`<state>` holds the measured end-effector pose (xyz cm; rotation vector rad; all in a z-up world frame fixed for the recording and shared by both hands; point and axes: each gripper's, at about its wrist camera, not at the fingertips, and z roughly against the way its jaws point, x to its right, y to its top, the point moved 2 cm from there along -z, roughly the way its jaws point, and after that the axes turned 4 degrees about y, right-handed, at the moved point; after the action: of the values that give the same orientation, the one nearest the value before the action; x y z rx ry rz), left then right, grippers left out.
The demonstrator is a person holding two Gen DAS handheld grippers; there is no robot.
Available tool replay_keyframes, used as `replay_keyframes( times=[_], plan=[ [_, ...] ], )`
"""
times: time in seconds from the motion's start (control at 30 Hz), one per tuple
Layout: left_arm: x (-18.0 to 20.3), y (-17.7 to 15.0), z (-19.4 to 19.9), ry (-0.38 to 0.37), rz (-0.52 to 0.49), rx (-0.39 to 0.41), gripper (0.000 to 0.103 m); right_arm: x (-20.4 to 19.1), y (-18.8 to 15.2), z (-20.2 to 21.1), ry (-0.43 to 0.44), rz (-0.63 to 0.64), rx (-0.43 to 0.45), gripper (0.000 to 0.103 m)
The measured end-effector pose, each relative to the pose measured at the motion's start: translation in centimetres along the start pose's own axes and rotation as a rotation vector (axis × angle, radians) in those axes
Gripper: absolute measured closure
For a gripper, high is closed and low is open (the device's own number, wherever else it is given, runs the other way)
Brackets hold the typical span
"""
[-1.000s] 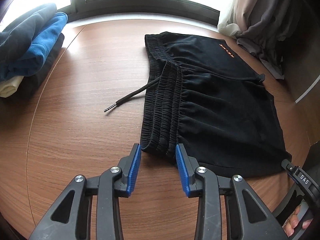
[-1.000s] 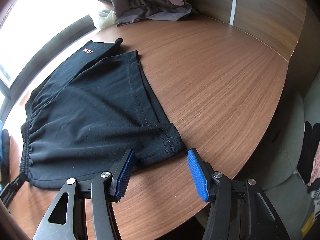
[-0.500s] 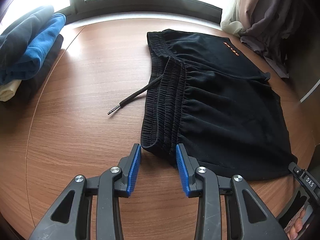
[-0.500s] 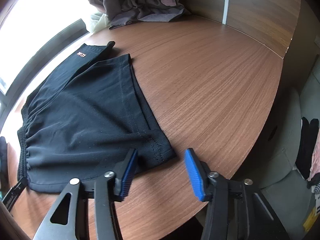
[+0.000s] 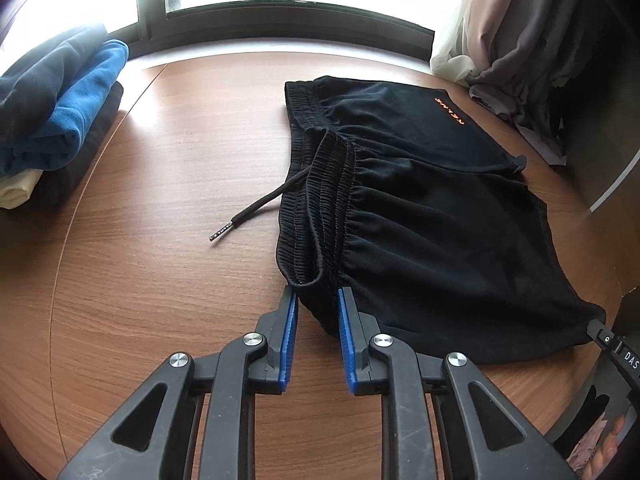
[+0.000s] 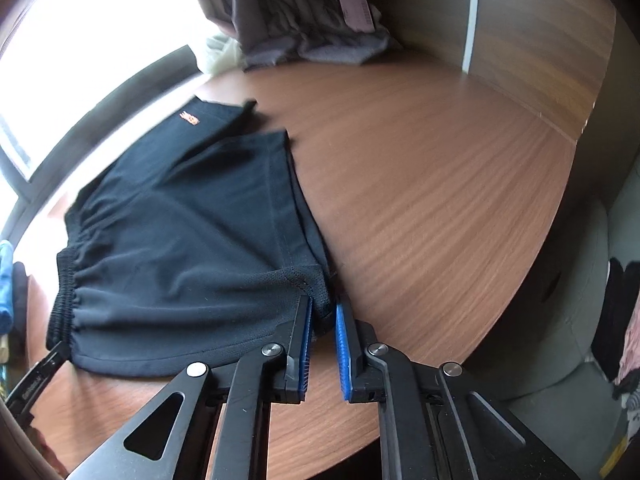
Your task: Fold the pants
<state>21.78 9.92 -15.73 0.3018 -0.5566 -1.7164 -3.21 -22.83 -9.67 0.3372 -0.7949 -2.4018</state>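
Left wrist view: the left gripper [image 5: 317, 312] is narrowing around the near corner of the waistband [image 5: 320, 216] of the black pants [image 5: 420, 224]. Half a second ago its blue pads were standing wider, either side of that corner; now they are closing in, with the bunched fabric between them and lifting slightly off the worktop [image 5: 168, 264]. I judge that the grasp for the fold is being taken on this side. The pants are lying across the centre and right of the frame, running up toward the window, with the drawstring [image 5: 256, 208] trailing to their left and a stack of folded clothes [image 5: 60, 120] in the upper left. At the lower right edge the right gripper's tip is touching the hem corner.

Right wrist view: the right gripper [image 6: 323, 312] is gripping the near hem corner [image 6: 316, 284] of the pants; a second ago its pads were standing wide apart with that corner lying loose between them. Its pads are now nearly together, pinching the cloth at lower centre. The picture is blurred. The pants are spreading from the gripper up and left toward the window, and bare worktop is filling the right. With both near corners in hand, a lift-and-fold looks ready to begin.
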Motion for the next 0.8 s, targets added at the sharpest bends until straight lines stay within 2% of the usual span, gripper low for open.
replay_keyframes(
  times=[0.47,0.67,0.8],
  plan=[
    [-0.4,2.2,5.2,-0.086,0.059,0.087,0.086,-1.9,4.0,5.7,0.072,0.039,0.164,0.094],
    [-0.6,3.0,7.2,-0.07,0.109,0.1,0.086,-2.9,5.8,8.8,0.153,0.073,0.221,0.094],
    [-0.1,3.6,7.7,-0.055,0.172,0.106,0.086,-3.3,8.0,8.4,0.19,0.101,0.232,0.094]
  ],
)
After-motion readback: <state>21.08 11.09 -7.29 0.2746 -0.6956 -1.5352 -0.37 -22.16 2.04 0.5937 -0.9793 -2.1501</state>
